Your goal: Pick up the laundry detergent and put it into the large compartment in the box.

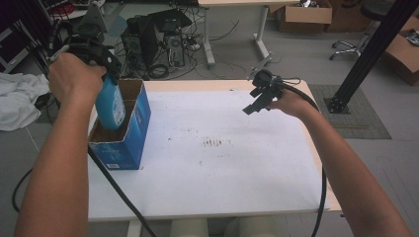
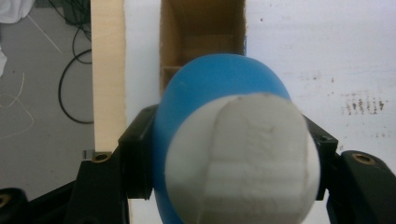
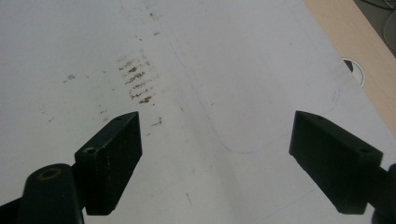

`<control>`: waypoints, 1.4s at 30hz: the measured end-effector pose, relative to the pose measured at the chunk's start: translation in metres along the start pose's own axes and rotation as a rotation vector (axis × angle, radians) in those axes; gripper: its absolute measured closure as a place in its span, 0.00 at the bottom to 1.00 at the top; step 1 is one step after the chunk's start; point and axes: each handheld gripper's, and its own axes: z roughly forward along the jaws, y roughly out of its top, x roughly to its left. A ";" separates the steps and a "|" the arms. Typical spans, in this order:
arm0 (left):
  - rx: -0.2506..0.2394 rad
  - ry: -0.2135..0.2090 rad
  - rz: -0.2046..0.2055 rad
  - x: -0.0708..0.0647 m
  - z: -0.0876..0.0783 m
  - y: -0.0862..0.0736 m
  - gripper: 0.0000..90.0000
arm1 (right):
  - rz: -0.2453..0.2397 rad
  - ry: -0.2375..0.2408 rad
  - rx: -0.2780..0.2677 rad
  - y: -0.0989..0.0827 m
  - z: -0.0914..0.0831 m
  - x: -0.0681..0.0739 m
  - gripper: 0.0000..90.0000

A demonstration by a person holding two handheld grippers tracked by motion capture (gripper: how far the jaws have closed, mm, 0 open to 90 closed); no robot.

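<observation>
My left gripper [image 1: 109, 74] is shut on a blue plastic bottle [image 1: 109, 106] and holds it upright, its lower part inside an open blue cardboard box [image 1: 131, 143] at the table's left edge. In the left gripper view the bottle's blue body [image 2: 219, 84] and white cap [image 2: 243, 158] sit between the black jaws of the left gripper [image 2: 229, 161], above the box's brown inside [image 2: 201, 28] with its dividers. My right gripper [image 1: 257, 101] hovers open over the table's far right. The right gripper [image 3: 217, 154] has nothing between its jaws.
The white tabletop [image 1: 222, 163] carries a patch of brown smudges [image 1: 216, 143] near its middle. A round cable hole [image 3: 354, 70] lies close to the wooden edge. Computer cases and cables [image 1: 155, 42] stand on the floor behind the table, and a black post [image 1: 370, 49] rises at the right.
</observation>
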 end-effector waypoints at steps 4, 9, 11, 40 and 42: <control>0.010 -0.012 -0.005 0.003 0.013 -0.002 0.42 | 0.002 0.000 0.003 -0.001 0.000 -0.001 0.19; 0.035 -0.024 0.009 0.005 0.037 -0.008 0.42 | 0.000 0.000 0.003 -0.001 0.001 -0.001 0.19; 0.043 -0.030 0.010 0.007 0.048 -0.011 0.42 | 0.003 0.003 0.006 -0.001 0.002 -0.001 0.19; 0.088 -0.060 0.029 0.009 0.140 -0.040 0.42 | 0.009 -0.002 0.030 -0.002 0.006 -0.001 0.19; 0.091 -0.062 0.029 0.010 0.144 -0.041 0.42 | 0.008 -0.002 0.029 -0.002 0.006 -0.001 0.19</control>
